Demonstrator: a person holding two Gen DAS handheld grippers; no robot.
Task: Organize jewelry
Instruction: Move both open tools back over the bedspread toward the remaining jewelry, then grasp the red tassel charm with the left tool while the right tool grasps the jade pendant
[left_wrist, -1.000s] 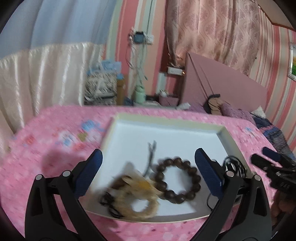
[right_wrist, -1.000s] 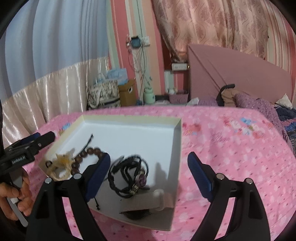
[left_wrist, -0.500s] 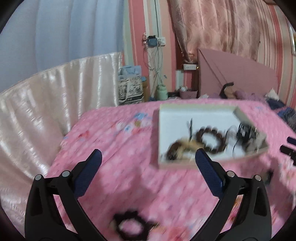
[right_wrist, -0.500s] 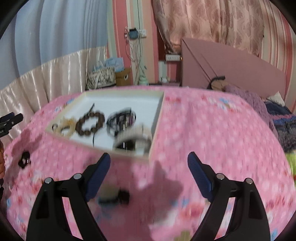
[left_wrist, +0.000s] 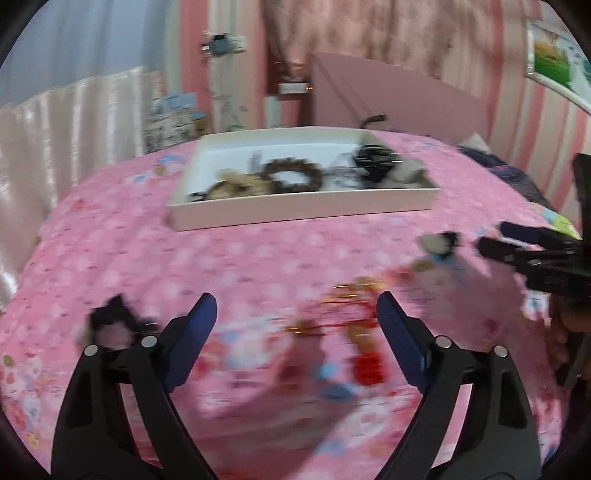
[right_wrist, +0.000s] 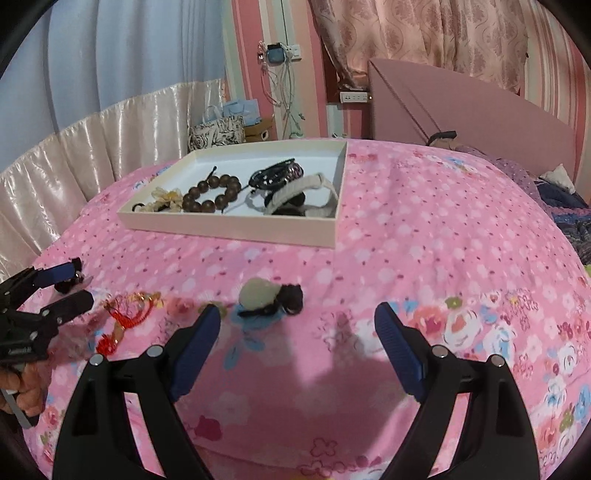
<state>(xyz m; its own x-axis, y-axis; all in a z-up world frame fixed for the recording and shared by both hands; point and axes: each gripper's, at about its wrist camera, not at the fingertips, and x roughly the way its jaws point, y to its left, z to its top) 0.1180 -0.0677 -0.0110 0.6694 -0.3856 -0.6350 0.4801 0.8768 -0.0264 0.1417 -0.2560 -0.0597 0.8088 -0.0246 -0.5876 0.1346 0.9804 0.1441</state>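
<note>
A white shallow tray (right_wrist: 236, 223) (left_wrist: 303, 210) on the pink floral bedspread holds a brown bead bracelet (right_wrist: 212, 192), a cream piece, black cord bracelets (right_wrist: 277, 173) and a beige band. A red and gold cord ornament (right_wrist: 125, 314) (left_wrist: 354, 325) lies loose on the spread, between my left gripper's fingers in the blurred left wrist view. A beige and black hair tie (right_wrist: 269, 295) (left_wrist: 439, 242) lies just ahead of my right gripper. A black scrunchie (left_wrist: 114, 321) lies left. My left gripper (left_wrist: 295, 325) (right_wrist: 64, 288) and right gripper (right_wrist: 297, 328) (left_wrist: 506, 236) are both open and empty.
Cream satin drapes (right_wrist: 92, 147) and a pink headboard (right_wrist: 461, 110) stand behind the bed. Bags (right_wrist: 218, 129) sit by the far wall. Dark clothing (right_wrist: 569, 206) lies at the right edge of the bed.
Both grippers have pulled back from the tray toward the near side of the bed. The left one has swung right, over the red ornament. The hair tie has come close to the right gripper.
</note>
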